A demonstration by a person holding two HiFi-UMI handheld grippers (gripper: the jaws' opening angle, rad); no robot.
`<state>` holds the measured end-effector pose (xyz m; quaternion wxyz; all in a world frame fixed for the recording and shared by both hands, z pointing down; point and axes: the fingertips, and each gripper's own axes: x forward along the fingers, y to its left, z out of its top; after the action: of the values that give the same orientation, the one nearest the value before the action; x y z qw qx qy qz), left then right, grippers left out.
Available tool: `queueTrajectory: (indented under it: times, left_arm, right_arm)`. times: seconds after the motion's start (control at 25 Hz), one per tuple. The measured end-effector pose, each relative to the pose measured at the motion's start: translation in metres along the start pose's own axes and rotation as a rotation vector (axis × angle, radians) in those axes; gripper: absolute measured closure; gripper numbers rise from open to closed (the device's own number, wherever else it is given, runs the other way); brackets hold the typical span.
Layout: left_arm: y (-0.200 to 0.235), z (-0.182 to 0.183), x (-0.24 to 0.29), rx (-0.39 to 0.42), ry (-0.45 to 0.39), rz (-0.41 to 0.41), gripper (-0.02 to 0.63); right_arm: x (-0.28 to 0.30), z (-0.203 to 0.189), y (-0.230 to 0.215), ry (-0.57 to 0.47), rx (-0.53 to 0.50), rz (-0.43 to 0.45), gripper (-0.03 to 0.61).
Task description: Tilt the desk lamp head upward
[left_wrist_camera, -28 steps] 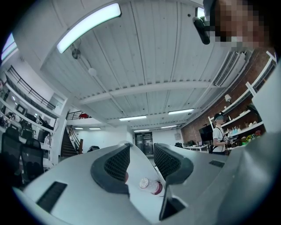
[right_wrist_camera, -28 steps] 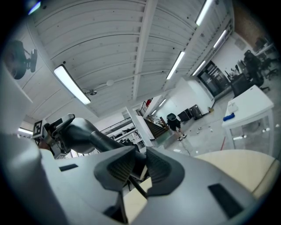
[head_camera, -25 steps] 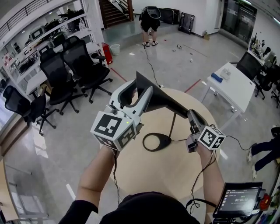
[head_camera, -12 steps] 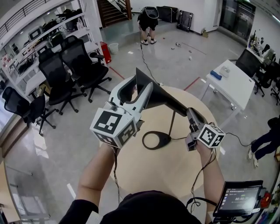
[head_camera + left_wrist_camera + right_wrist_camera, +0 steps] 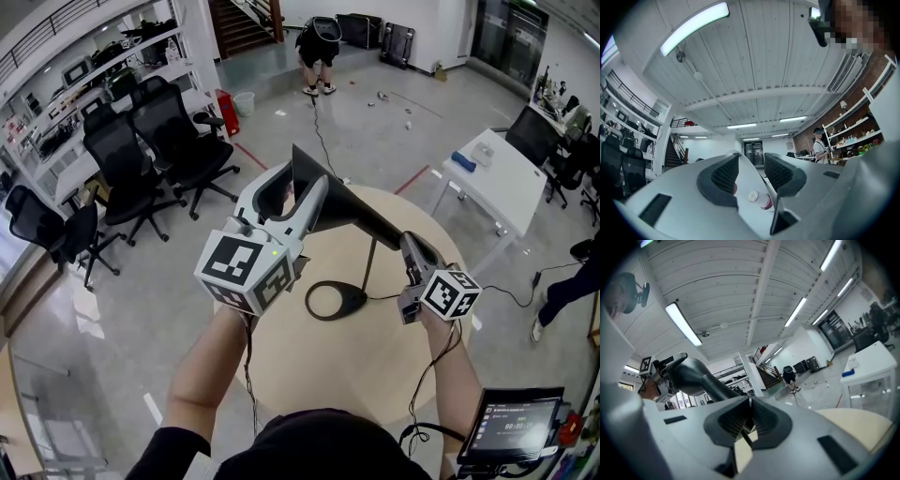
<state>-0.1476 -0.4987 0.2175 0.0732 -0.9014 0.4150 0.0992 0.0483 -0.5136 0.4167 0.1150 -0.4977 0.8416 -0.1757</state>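
Note:
A black desk lamp stands on the round beige table [image 5: 309, 375]. It has a ring base [image 5: 336, 303], a thin stem [image 5: 368, 267] and a long flat lamp head [image 5: 356, 211] that slopes up toward the far left. My right gripper [image 5: 410, 246] is shut on the lamp head's low near end; in the right gripper view its jaws [image 5: 749, 416] pinch a thin dark edge while the lamp head [image 5: 701, 378] runs away to the left. My left gripper [image 5: 298, 187] is open at the head's raised far end. In the left gripper view its jaws [image 5: 751, 171] point at the ceiling, with nothing between them.
Black office chairs [image 5: 159, 141] stand on the floor at far left, and a white desk [image 5: 497, 178] at far right. A small screen [image 5: 511, 427] sits at the lower right. A person [image 5: 319, 42] stands far back. A cable [image 5: 511, 295] runs off the table's right side.
The lamp head's far end and my left gripper have risen very slightly. A person at the right edge has moved further out of view.

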Motion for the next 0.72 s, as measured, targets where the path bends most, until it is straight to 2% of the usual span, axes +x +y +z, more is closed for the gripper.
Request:
queueTrajectory:
  times: [0.2, 0.72]
  left_arm:
    - [-0.0004, 0.0001, -0.0004, 0.004, -0.002, 0.001, 0.436]
    - [-0.0078, 0.0096, 0.0078, 0.013, -0.012, -0.022, 0.436]
  right_arm:
    - [0.0007, -0.0016, -0.0004, -0.006, 0.048, 0.022, 0.560]
    - [0.0031, -0.0067, 0.0036, 0.001, 0.070, 0.032, 0.560]
